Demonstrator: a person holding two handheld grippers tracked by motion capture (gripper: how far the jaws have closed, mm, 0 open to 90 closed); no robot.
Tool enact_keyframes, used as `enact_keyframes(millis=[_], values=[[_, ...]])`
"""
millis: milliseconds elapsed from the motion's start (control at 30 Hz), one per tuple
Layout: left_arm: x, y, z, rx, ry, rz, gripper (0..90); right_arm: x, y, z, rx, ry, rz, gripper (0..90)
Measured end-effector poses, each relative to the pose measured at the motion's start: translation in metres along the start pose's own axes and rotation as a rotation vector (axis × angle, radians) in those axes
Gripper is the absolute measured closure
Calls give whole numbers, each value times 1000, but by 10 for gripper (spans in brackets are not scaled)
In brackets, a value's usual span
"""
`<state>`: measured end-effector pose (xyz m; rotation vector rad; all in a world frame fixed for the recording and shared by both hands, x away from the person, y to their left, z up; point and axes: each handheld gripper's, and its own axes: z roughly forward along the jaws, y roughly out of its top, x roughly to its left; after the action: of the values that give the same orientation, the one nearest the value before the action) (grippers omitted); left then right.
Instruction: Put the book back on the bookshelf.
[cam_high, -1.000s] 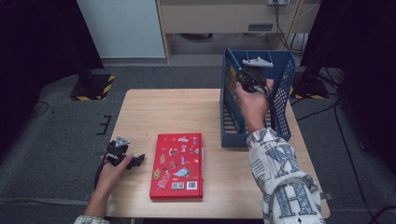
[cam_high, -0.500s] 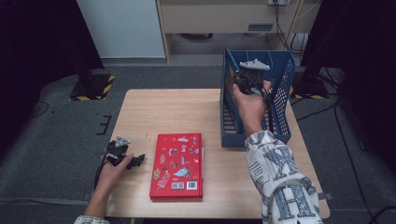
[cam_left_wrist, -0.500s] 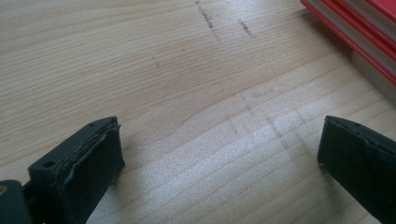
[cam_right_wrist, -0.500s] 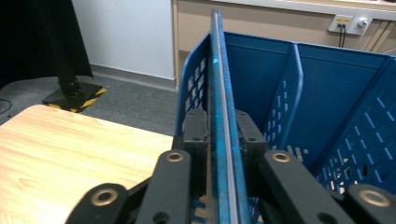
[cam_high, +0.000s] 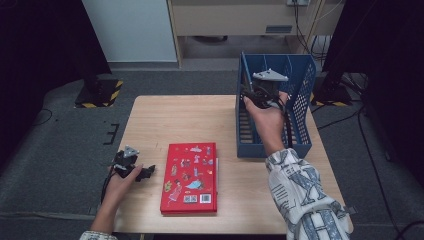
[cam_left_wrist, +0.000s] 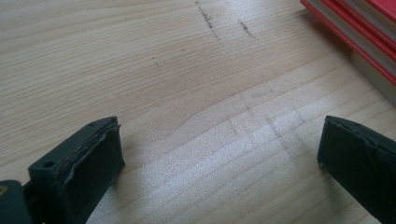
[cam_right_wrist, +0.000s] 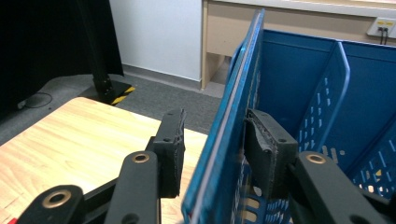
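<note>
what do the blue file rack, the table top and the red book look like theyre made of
Blue file rack: probably moulded plastic, going by its thin, smooth, slightly glossy walls with punched slots. Table top: light wood or wood-look laminate, matte, with visible straight grain and a few scuffs. Red book: seemingly a glossy printed hard cover, with pale page edges between red covers.

Grey carpet floor (cam_high: 60, 150), white wall panel (cam_high: 130, 30), beige cabinet (cam_high: 235, 17), yellow-black striped stand base (cam_high: 100, 94).
</note>
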<state>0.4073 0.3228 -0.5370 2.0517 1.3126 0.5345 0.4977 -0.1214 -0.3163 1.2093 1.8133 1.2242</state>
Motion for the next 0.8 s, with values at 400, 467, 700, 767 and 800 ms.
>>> enact_keyframes(millis=[400,467,700,767,800], values=[[0,0,0,2,-3,8,0,7,-2,1,13,25,-2,569],[0,0,0,1,-3,7,0,9,-3,2,15,28,-5,563],[0,0,0,1,-2,7,0,13,-3,2,15,37,-12,554],[0,0,0,1,-2,4,0,13,-4,3,13,40,-18,543],[-1,0,0,1,-2,4,0,13,-5,3,16,42,-12,527]])
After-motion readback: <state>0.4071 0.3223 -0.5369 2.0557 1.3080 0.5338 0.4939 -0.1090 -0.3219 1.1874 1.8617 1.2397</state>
